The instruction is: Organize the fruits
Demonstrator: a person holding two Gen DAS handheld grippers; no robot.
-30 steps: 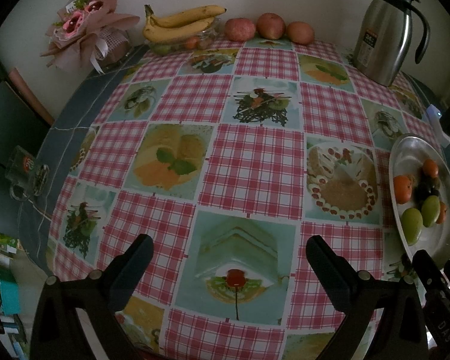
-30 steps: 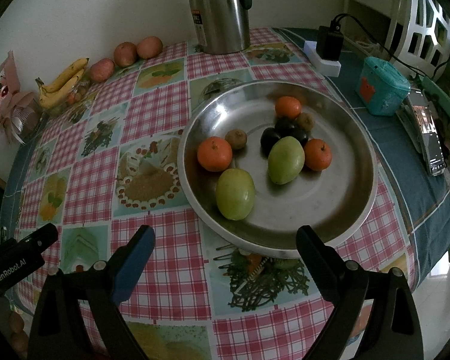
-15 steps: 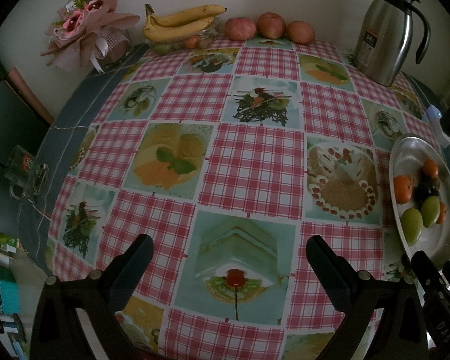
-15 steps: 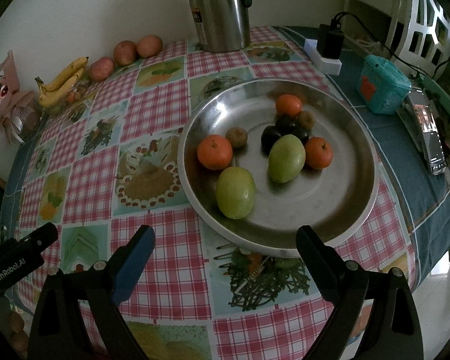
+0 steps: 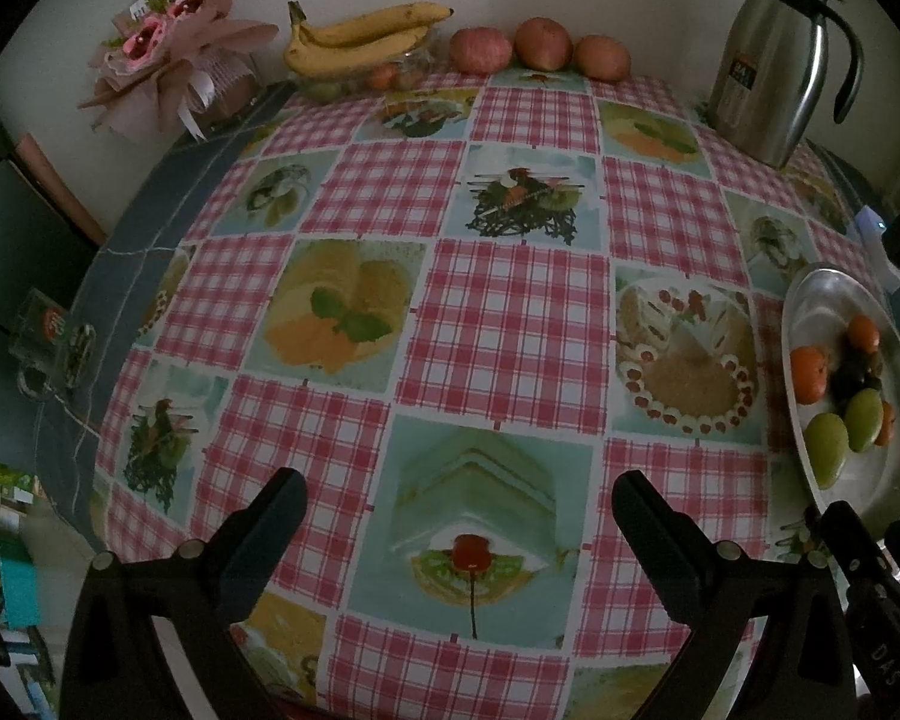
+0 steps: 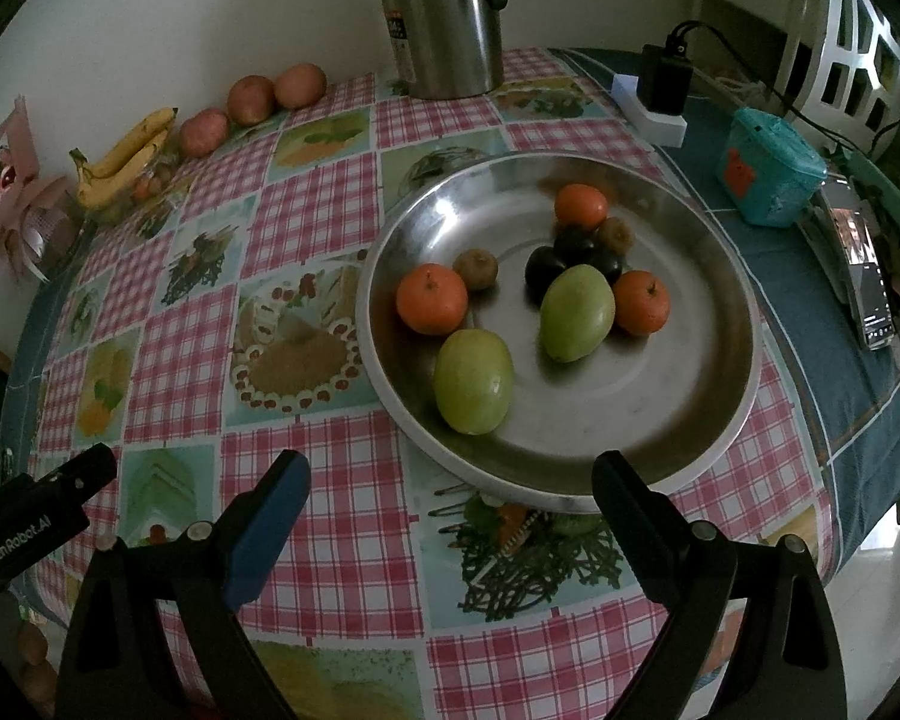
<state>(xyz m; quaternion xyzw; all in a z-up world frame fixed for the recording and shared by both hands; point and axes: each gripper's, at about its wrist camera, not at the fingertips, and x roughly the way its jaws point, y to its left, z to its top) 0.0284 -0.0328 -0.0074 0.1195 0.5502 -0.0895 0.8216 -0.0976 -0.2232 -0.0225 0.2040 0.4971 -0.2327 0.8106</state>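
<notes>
Across the table [image 5: 516, 324], which is wearing a red-checked cloth printed with food pictures, I am holding both claws low over the near edge. At my right side the round steel tray [image 6: 678, 420] is sitting on the cloth, and it is carrying most of the fruit. Against the far wall the steel thermos jug [image 6: 444, 12] is standing upright, well apart from the tray. Left of it along the wall, the wrapped flower bouquet [image 5: 168, 66] is leaning at the table's corner.

Beside the bouquet, a bunch of bananas [image 5: 360, 39] is lying on a clear dish, and three reddish apples [image 5: 543, 42] are sitting in a row just beside it. Inside the tray, two green mangoes [image 6: 474, 381] are lying toward the near rim. Three tangerines [image 6: 432, 299] are sitting around them. Behind the right mango, dark plums [image 6: 546, 270] are clustering, touching one another, and two small kiwis [image 6: 476, 268] are resting nearby.

I am keeping my right claw [image 6: 447, 483] spread wide and gripping nothing, just short of the tray's near rim. I am holding my left claw [image 5: 459, 501] equally spread and bare, over the cloth to the left of the tray.
</notes>
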